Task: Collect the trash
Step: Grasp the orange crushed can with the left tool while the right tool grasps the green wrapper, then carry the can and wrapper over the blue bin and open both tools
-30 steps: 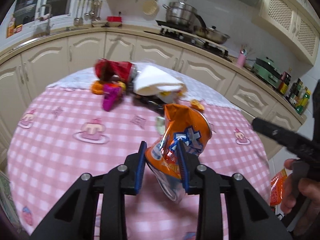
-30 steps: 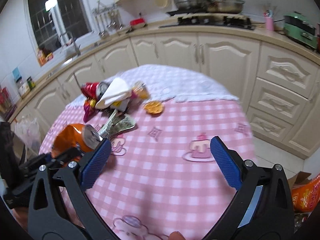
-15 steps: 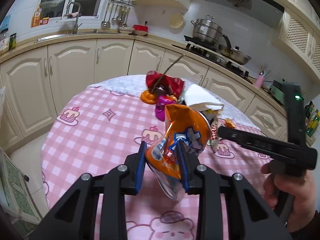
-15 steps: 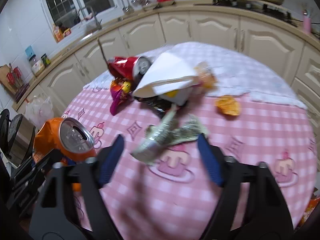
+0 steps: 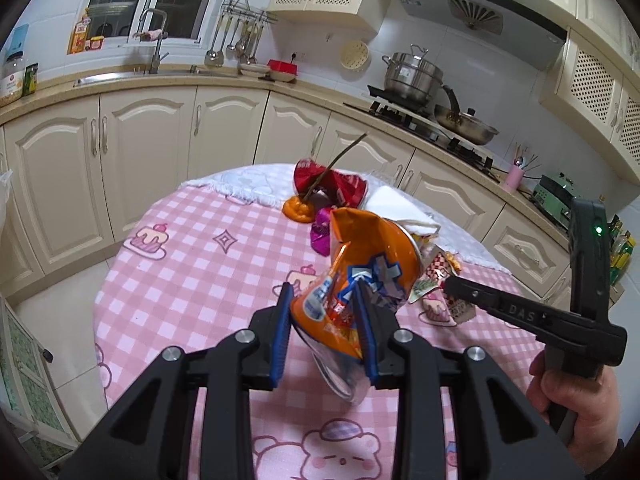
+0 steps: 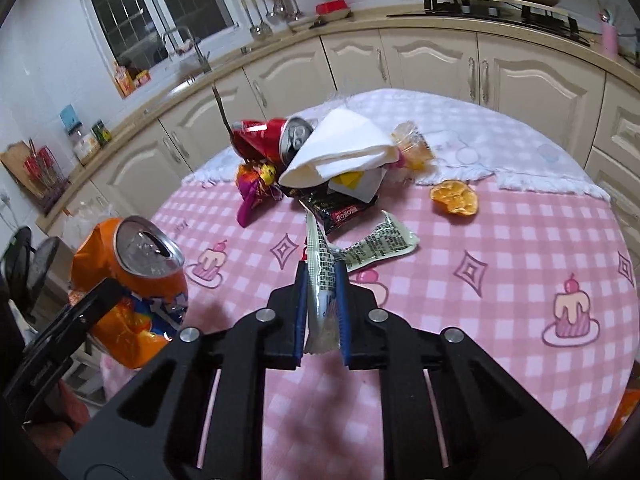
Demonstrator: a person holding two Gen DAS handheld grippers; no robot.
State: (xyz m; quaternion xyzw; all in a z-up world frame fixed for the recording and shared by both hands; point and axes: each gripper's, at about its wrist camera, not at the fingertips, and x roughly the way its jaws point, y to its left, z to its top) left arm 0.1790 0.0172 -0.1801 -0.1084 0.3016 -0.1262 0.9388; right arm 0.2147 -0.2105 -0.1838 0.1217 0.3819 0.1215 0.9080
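Wrapper (image 6: 322,280) stands upright between right claw (image 6: 322,312) pads, which have just closed on it above the counter (image 6: 500,264); left claw (image 5: 324,320) grips crushed orange can (image 5: 360,280), raised beside it.

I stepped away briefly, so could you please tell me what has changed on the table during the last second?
The right gripper moved in over the table toward the trash pile, and its jaws have just been closing; they now pinch the pale printed wrapper. Unchanged: the left gripper stays clamped on the crushed orange can, and the red can, white napkin and orange peel lie where they were.
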